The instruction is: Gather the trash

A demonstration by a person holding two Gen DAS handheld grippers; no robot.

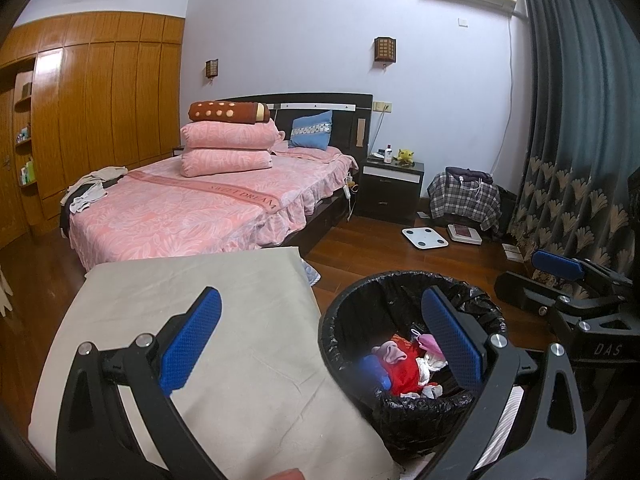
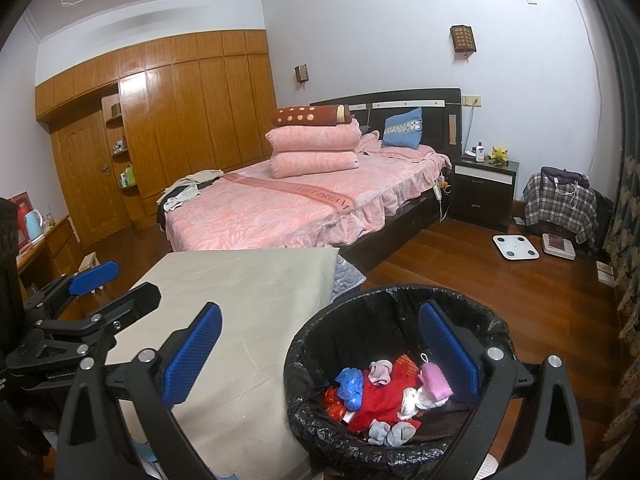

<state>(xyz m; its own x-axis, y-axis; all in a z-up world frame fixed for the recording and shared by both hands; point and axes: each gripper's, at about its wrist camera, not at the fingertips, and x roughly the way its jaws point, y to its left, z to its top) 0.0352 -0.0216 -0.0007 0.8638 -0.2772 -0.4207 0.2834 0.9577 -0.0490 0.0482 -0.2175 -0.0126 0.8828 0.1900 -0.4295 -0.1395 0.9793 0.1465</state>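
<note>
A round bin with a black liner (image 1: 384,296) (image 2: 372,312) stands on the wood floor by the right edge of a table under a beige cloth (image 1: 192,300) (image 2: 240,292). Inside lies a pile of trash (image 1: 400,372) (image 2: 380,396): red, pink, blue and grey crumpled pieces. My left gripper (image 1: 320,340) is open and empty, one blue pad over the table, the other over the bin; in the right wrist view it (image 2: 114,290) shows at the left. My right gripper (image 2: 320,354) is also open and empty, straddling the table edge and bin; the left wrist view catches it (image 1: 540,280) at the right.
A pink bed (image 1: 192,208) (image 2: 288,208) stands behind the table, with a dark nightstand (image 1: 392,188) beside it. On the floor lie a white scale (image 1: 424,238) (image 2: 516,246) and a second one. A plaid-draped chair (image 2: 560,204), a curtain (image 1: 580,140) and a wardrobe (image 2: 192,112) line the walls.
</note>
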